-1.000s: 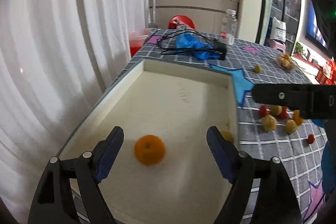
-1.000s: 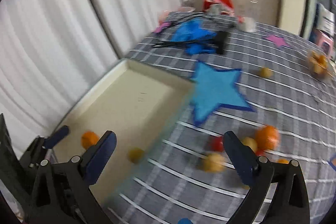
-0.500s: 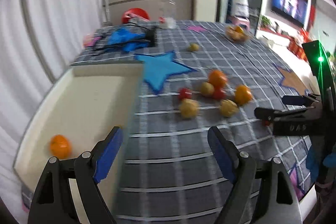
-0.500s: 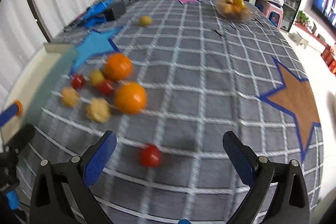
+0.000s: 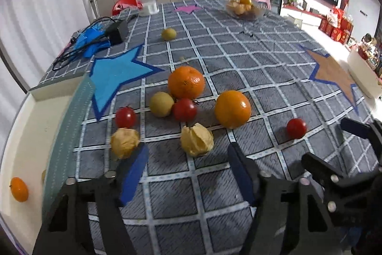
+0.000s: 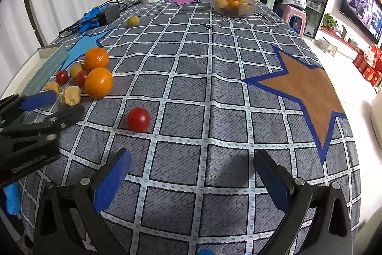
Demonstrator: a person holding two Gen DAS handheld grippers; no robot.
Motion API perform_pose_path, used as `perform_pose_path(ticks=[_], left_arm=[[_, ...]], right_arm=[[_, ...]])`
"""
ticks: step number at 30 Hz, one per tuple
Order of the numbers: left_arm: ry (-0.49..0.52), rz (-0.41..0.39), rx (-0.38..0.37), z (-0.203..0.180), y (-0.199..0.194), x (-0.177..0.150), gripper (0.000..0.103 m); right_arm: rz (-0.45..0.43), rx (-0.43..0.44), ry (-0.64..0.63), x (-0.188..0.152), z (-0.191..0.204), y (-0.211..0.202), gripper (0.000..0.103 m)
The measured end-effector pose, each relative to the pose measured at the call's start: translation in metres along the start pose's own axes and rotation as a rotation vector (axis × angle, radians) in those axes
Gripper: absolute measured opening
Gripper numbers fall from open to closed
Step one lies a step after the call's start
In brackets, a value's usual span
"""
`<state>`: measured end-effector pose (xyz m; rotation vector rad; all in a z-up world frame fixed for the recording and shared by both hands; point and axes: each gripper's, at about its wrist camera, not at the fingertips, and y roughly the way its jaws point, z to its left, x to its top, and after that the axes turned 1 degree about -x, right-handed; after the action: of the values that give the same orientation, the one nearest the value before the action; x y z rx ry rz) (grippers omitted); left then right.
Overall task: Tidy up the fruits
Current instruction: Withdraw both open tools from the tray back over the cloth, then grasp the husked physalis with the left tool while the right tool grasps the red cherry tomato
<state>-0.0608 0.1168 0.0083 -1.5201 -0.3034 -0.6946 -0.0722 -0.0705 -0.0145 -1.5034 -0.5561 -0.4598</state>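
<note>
Left wrist alone shows orange (image 5: 19,189) inside tray (image 5: 28,135).

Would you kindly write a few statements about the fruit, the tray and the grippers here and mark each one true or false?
1. A small orange fruit lies inside the cream tray. True.
2. The clear bowl at the far end is empty. False: it holds yellow and orange fruit.
3. The right gripper holds a tomato. False: nothing is between its fingers; the lone red tomato lies ahead of it.
4. The left gripper has nothing between its closing jaws. True.
5. Two large oranges, and, rest on the checked tablecloth. True.
</note>
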Motion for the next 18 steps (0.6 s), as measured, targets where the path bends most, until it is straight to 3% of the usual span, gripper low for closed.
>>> perform_pose_path(ticks=[2,4,5,12,18], left_arm=[[-0.016,-0.002,-0.017,0.001,0.001,0.003,0.055],[-0.024,0.005,-0.043,0.001,0.003,0.005,0.030],[-0.021,0.006,-0.049,0.001,0.003,0.006,0.027],[-0.004,-0.028,-0.023,0.008,-0.017,-0.017,0.027],[-0.056,-0.071,0.013,0.028,-0.033,-0.041,0.027]], right_arm=[[0.000,0.002,-0.001,0.000,0.000,0.000,0.102],[-0.001,0.003,-0.002,0.000,0.000,0.000,0.102],[-0.001,0.002,-0.001,0.000,0.000,0.001,0.102],[-0.003,-0.001,-0.004,0.000,0.000,0.000,0.102],[0.007,0.022,-0.009,0.014,0.012,0.008,0.102]])
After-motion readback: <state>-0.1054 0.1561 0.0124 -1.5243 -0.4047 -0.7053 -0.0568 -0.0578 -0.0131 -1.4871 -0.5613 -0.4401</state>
